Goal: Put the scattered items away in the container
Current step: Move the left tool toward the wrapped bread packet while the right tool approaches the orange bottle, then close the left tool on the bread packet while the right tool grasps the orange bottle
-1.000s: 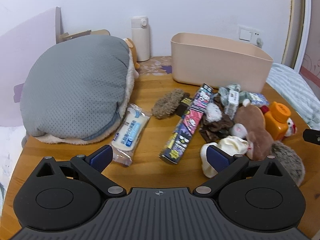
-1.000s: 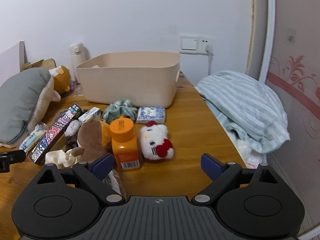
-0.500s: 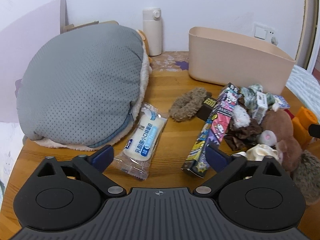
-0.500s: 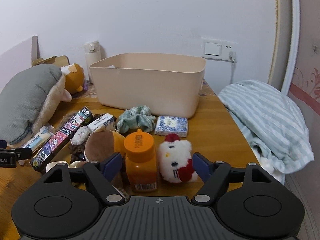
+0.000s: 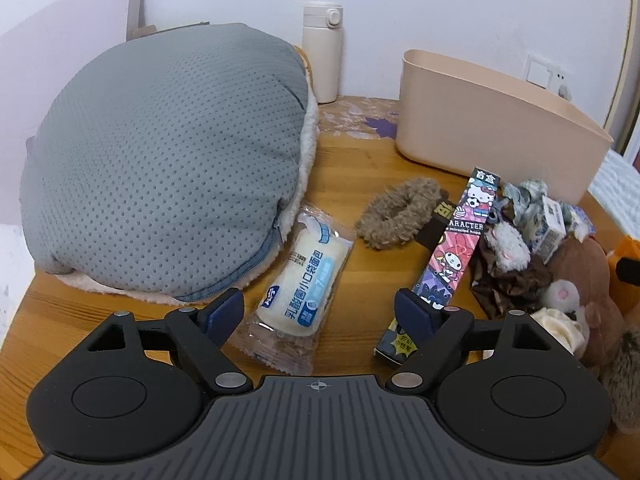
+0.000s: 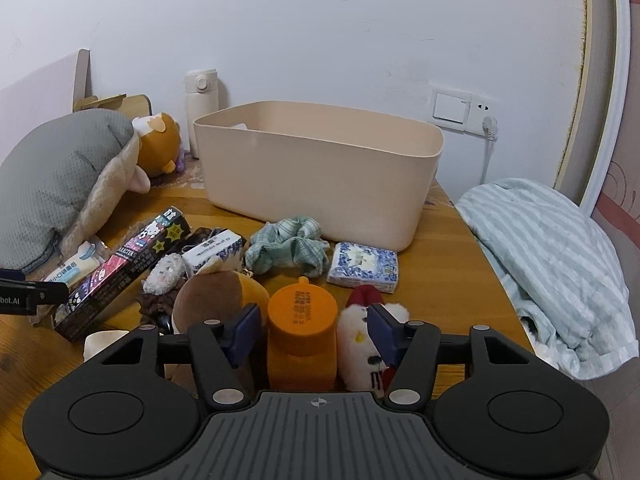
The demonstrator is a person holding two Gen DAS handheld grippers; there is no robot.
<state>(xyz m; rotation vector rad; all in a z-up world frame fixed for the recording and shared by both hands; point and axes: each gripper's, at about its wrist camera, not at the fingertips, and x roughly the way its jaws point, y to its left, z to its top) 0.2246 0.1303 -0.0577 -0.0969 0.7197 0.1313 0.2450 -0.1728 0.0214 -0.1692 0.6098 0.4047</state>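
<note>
While the right gripper stands with its jaws apart on either side of the orange bottle, not yet pinching it, the left gripper hangs wide open and empty over the bread packet. Both lie in front of the beige container. A white plush toy touches the bottle beside the right jaw; closing now could trap it, or tip the bottle sideways.

Left gripper & right gripper: matte black bodies, ribbed grey centre w/ crosshair mark, round side discs, silver pivot screws, dark blue pads.
</note>
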